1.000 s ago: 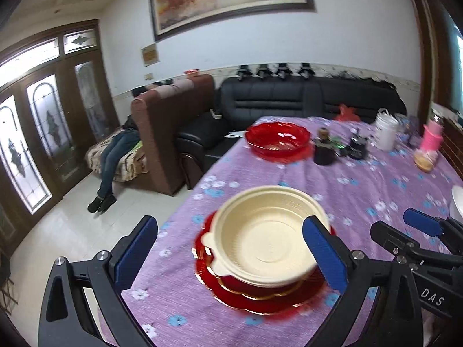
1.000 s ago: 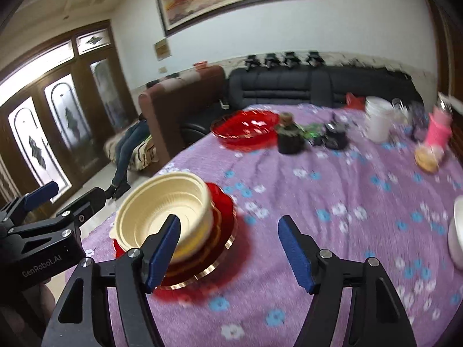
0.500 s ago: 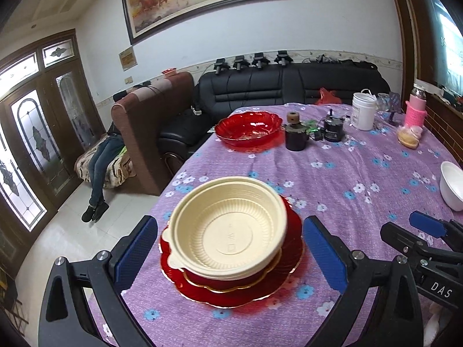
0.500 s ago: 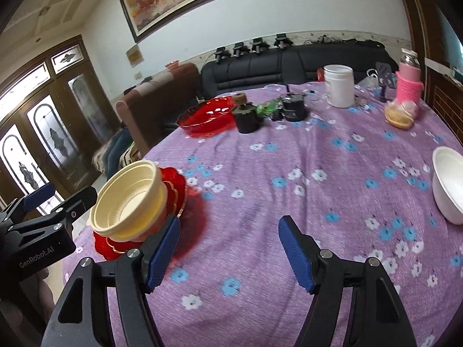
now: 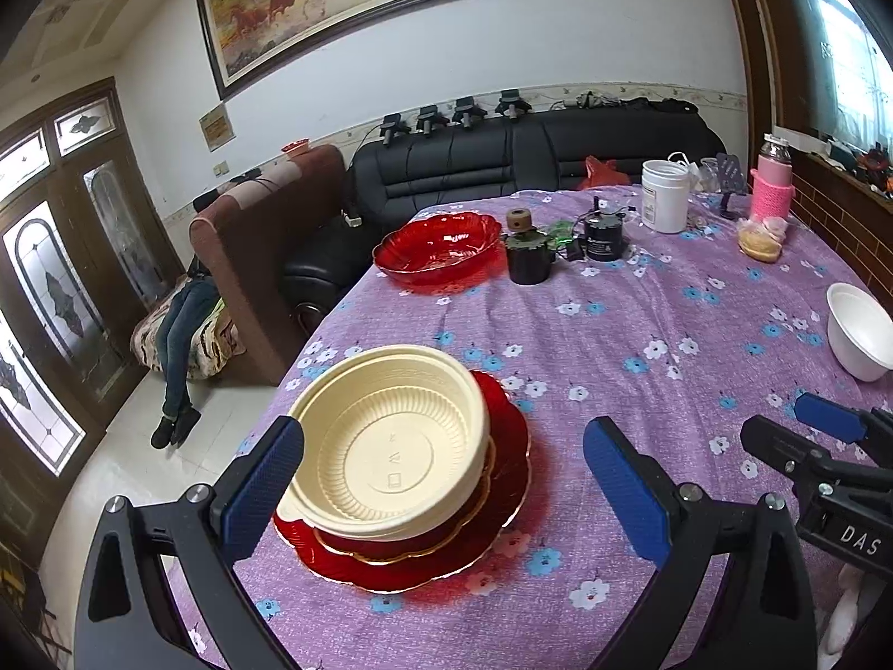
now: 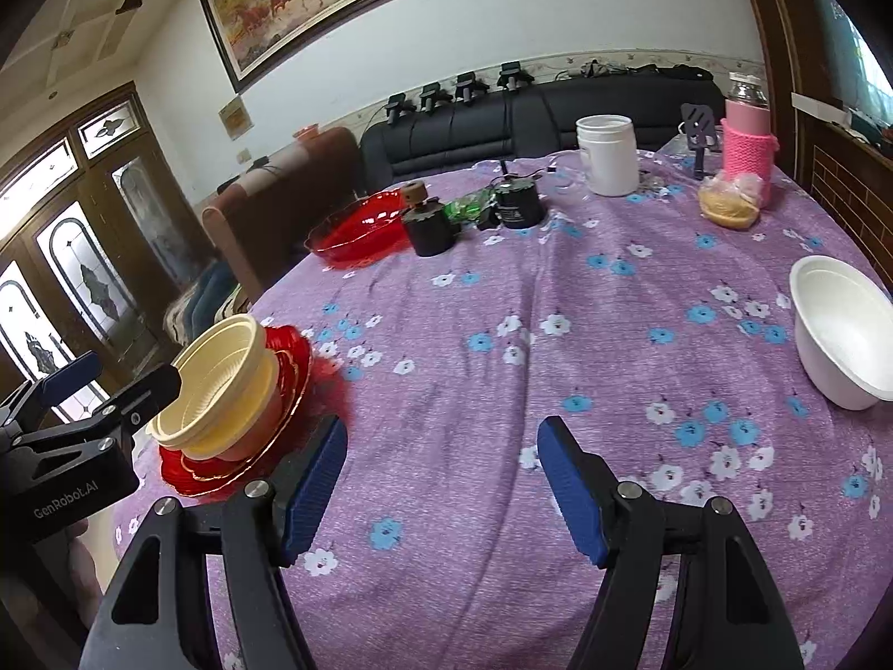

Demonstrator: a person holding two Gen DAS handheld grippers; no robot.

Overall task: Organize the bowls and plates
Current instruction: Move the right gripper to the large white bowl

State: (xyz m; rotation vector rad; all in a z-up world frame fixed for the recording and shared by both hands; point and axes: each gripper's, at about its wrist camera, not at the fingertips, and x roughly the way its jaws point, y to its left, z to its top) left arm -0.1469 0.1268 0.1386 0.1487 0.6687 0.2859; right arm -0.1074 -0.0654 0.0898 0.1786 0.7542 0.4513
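Note:
A cream plastic bowl sits on a stack of red plates near the table's left edge; the stack also shows in the right wrist view. My left gripper is open and empty, just in front of the stack. My right gripper is open and empty over bare cloth. A white bowl stands at the right; it also shows in the left wrist view. A red glass bowl stands farther back.
The table has a purple flowered cloth. At the back stand a dark cup, a black jar, a white tub, a pink bottle and a bag of food. Sofas lie beyond.
Both grippers have pulled back and swung right; the stack now sits left of centre and the white bowl has come into fuller view. Both stay open.

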